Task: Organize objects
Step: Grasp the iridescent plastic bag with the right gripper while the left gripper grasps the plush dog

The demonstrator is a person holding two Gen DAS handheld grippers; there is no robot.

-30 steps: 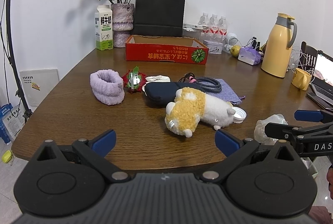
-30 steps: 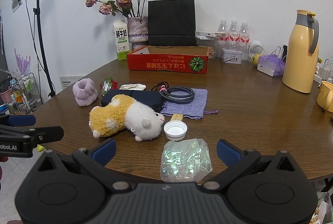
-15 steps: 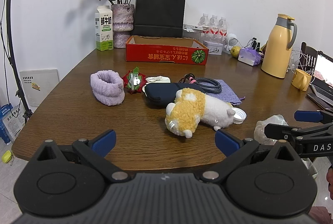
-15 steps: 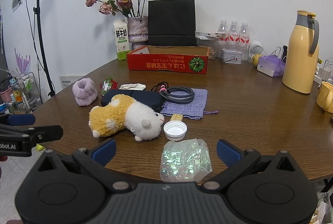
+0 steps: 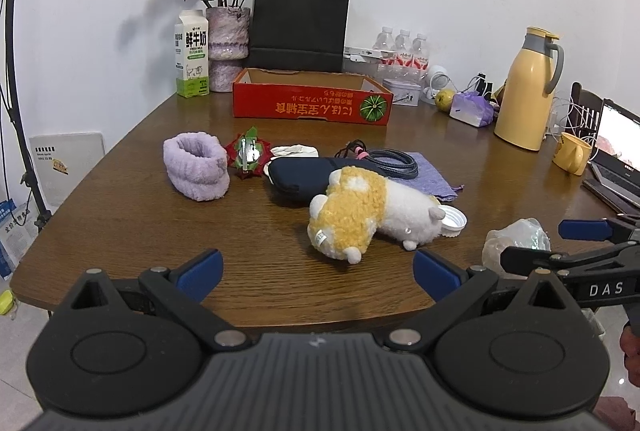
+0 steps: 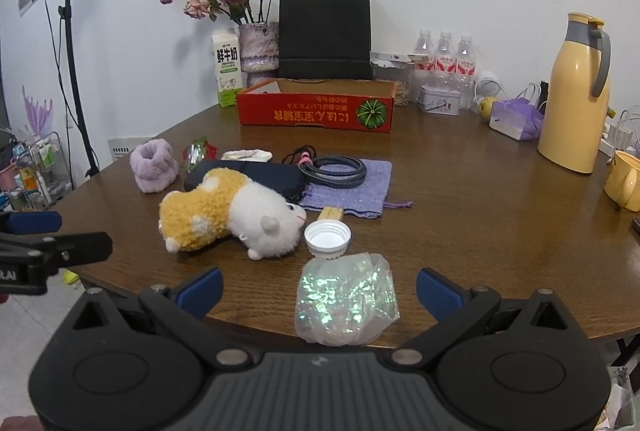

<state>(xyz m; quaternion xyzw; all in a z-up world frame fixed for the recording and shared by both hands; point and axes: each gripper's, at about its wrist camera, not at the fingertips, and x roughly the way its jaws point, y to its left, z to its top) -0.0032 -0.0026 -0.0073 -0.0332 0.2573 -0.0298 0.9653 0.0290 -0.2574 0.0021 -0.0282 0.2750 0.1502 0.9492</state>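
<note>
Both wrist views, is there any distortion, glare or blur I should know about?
Left wrist view: fisheye bends the table edge, dark vignette in the corners, objects sharp. Right wrist view: same curvature; the crinkly plastic bag throws iridescent glints; soft sheen on the tabletop near the yellow thermos.

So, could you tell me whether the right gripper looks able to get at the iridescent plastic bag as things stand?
Probably yes. The right gripper is open, and the iridescent plastic bag lies at the table's near edge right between its fingers. Nothing sits in front of it; the white cap is just behind.
</note>
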